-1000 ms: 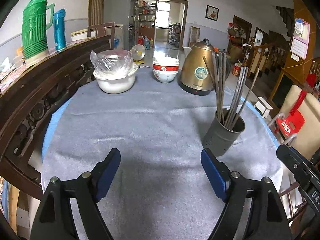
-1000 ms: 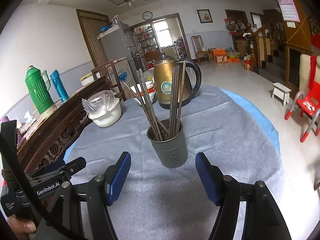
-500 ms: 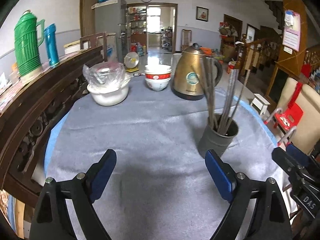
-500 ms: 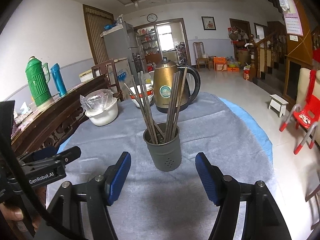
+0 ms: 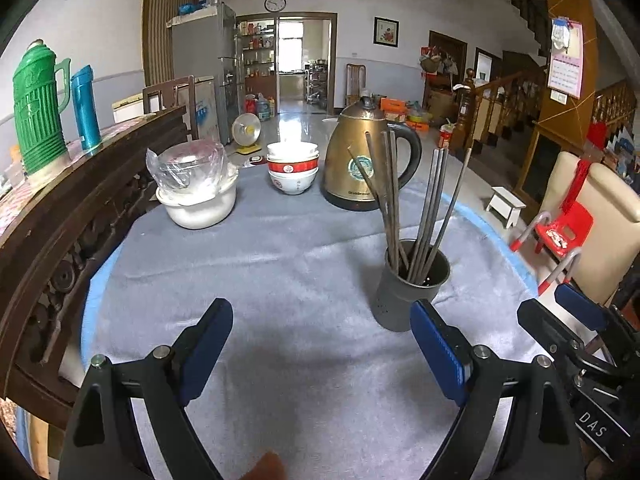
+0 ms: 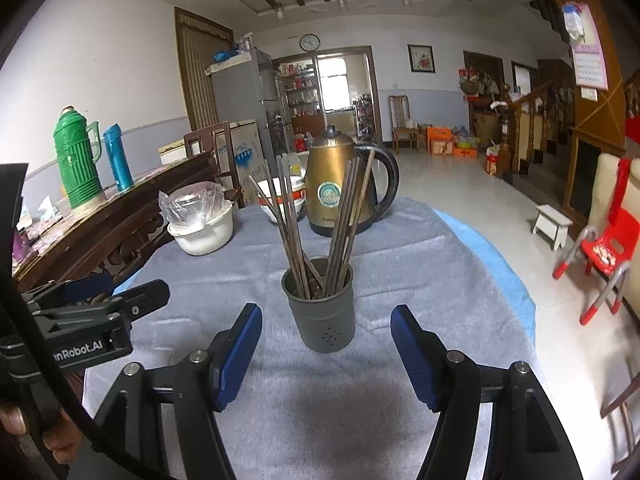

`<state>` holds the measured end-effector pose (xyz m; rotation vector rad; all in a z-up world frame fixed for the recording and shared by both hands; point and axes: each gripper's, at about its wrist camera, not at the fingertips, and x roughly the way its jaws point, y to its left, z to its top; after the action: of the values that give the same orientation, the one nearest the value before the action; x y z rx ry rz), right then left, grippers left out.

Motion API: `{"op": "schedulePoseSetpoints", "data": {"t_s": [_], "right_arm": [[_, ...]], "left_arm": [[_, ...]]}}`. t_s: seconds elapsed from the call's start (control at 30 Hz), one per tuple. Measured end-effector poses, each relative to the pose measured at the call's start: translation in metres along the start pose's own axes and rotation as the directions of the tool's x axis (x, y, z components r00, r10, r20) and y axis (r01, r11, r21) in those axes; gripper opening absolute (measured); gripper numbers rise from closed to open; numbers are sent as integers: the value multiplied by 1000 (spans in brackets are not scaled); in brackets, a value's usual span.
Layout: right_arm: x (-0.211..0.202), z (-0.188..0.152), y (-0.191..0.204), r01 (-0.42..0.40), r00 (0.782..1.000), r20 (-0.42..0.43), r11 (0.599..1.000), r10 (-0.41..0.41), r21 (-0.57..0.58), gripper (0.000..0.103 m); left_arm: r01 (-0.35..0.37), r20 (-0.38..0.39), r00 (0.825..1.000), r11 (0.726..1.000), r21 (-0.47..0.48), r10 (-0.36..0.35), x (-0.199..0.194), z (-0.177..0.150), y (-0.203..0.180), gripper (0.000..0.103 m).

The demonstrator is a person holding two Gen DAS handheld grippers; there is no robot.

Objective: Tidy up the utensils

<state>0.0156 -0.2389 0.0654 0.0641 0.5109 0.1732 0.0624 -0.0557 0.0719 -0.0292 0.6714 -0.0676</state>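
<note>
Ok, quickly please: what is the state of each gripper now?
Left gripper: open, holding nothing.
Right gripper: open, holding nothing, cup just ahead between its fingers.

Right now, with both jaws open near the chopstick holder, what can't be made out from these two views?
- Chopsticks: lower ends hidden inside the grey holder in both views; the exact count is unclear where they overlap.
- Covered white bowl: contents blurred by crinkled plastic wrap.
- Kettle: label print too small to read.
- Left gripper and right gripper: bodies cut off by the bottom edge.
</note>
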Motion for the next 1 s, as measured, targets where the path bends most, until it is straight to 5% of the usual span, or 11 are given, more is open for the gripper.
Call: {"op": "schedulePoseSetpoints", "data": {"t_s": [0.33, 1.0], "right_arm": [[-1, 5, 2, 3, 1000, 4, 1000, -3, -11, 71], [-6, 8, -3, 16, 1000, 12, 1000, -16, -19, 71]], "left_arm": [[11, -5, 1000, 1000, 0, -11, -4, 4, -3, 101], [28, 7, 1000, 1000, 7, -28, -10, 8, -8, 103]]}}
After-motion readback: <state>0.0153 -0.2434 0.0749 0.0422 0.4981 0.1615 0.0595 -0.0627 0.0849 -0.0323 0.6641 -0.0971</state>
